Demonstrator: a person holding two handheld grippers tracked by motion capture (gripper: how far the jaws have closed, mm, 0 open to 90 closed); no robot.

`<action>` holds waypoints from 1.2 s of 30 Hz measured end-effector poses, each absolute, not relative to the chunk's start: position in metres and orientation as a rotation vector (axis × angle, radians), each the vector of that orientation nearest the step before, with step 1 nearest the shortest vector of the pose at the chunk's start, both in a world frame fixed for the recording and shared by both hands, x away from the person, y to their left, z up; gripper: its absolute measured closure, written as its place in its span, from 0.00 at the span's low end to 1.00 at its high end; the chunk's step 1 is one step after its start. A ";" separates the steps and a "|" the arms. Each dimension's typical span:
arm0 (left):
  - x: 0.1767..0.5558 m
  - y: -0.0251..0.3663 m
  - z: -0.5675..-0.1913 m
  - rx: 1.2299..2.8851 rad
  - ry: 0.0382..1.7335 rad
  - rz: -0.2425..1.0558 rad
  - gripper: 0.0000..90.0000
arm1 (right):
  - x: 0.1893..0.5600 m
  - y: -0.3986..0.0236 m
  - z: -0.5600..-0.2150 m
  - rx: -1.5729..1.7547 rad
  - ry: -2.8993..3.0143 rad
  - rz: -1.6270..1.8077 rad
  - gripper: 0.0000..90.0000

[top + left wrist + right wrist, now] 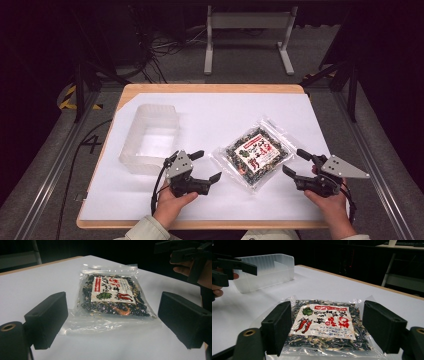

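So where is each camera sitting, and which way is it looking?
High view: sits above the person's side, looks forward and down on the table; both forearms, left gripper, right gripper show.
Left gripper view: rides the left gripper, faces the packet; own two black jaws and the other hand show.
Right gripper view: rides the right gripper, faces the packet and clear tub; own jaws show.
Shared: all see the packet.

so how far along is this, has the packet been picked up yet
Not yet. Nothing looks done: the clear packet of dried food lies flat on the white table cover, apart from the translucent plastic bin. In hand: the left gripper and right gripper sit either side of the packet, jaws open, touching nothing. Left: gripping the packet, lifting it and probably moving it toward the bin.
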State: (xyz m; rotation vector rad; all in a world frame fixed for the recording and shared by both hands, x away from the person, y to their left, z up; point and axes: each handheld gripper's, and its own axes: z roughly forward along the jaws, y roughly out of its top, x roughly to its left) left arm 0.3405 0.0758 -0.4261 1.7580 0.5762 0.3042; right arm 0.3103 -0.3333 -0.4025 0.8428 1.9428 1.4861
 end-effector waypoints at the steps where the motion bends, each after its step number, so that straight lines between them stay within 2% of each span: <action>1: 0.341 0.076 -0.426 1.756 0.576 0.310 0.11 | 0.311 -0.333 -0.402 0.840 1.941 1.487 0.27; 11: 0.340 0.077 -0.425 1.780 0.546 0.303 0.09 | 0.322 -0.334 -0.397 0.855 1.937 1.469 0.27; 14: 0.341 0.080 -0.425 1.765 0.520 0.238 0.05 | 0.327 -0.337 -0.393 0.868 1.923 1.471 0.27; 19: 0.342 0.085 -0.425 1.730 0.507 0.200 0.04 | 0.336 -0.342 -0.390 0.908 1.935 1.434 0.26; 24: 0.341 0.084 -0.425 1.742 0.507 0.235 0.04 | 0.345 -0.350 -0.386 0.951 1.942 1.408 0.29; 26: 0.340 0.083 -0.425 1.771 0.513 0.274 0.06 | 0.349 -0.353 -0.385 0.963 1.932 1.405 0.29; 36: 0.340 0.079 -0.426 1.790 0.506 0.282 0.07 | 0.365 -0.362 -0.378 1.008 1.899 1.397 0.27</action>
